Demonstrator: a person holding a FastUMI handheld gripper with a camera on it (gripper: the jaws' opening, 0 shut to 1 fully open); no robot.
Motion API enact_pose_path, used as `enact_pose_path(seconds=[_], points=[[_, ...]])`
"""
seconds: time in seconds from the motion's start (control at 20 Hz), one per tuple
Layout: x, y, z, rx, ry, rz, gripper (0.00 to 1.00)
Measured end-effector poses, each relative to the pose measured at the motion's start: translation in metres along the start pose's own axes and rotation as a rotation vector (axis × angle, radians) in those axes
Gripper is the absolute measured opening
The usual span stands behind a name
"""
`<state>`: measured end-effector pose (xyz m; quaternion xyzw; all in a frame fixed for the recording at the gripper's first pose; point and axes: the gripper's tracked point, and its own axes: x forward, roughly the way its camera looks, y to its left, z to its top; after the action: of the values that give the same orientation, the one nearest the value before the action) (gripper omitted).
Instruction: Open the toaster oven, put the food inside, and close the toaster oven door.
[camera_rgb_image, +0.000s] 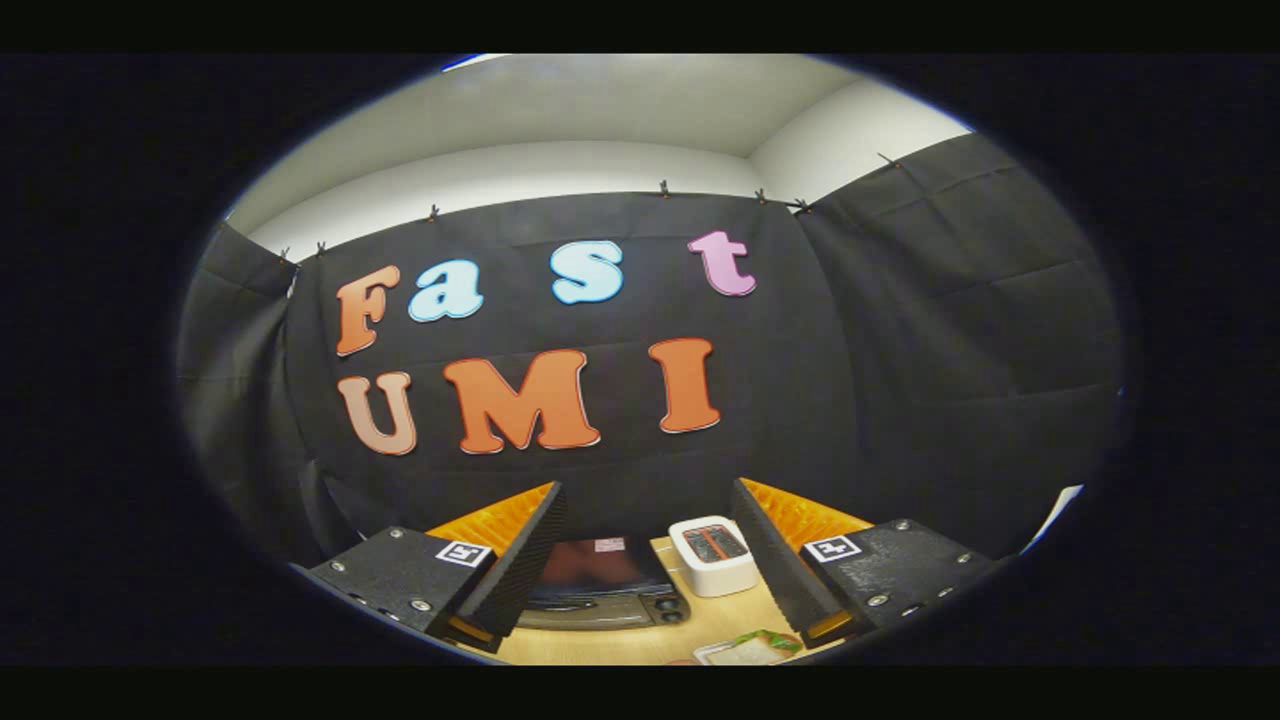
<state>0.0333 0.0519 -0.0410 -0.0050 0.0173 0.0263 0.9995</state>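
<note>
My gripper is held high above a wooden table with its fingers spread wide and nothing between them. Far below, between the fingers and closer to the left one, sits the toaster oven, dark on top, with knobs along its right end and its door shut as far as I can tell. Close to the right finger, on the near part of the table, lies a white plate with food that looks green and pale. The left finger hides the oven's left end.
A white two-slot toaster stands on the table just right of the oven, beside the right finger. The booth's black cloth wall rises behind the table on all sides, with a white wall and ceiling above it.
</note>
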Motion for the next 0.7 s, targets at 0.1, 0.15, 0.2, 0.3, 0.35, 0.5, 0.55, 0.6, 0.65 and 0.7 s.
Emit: enact_pose_path(seconds=[0.1,0.15,0.2,0.3,0.35,0.5,0.55,0.6,0.65,0.7], points=[[0.013,0.016,-0.021,0.005,0.023,0.026,0.98],[0.020,0.028,-0.035,0.004,0.047,0.041,0.97],[0.027,0.038,-0.049,-0.007,0.064,0.053,0.98],[0.041,0.057,-0.078,-0.044,0.096,0.077,0.98],[0.049,0.069,-0.094,-0.058,0.110,0.101,0.98],[0.069,0.090,-0.154,-0.139,0.194,0.133,0.98],[0.073,0.096,-0.174,-0.158,0.218,0.145,0.98],[0.076,0.103,-0.189,-0.164,0.242,0.154,0.98],[0.080,0.106,-0.204,-0.158,0.265,0.163,0.98],[0.084,0.109,-0.217,-0.148,0.288,0.167,0.98]])
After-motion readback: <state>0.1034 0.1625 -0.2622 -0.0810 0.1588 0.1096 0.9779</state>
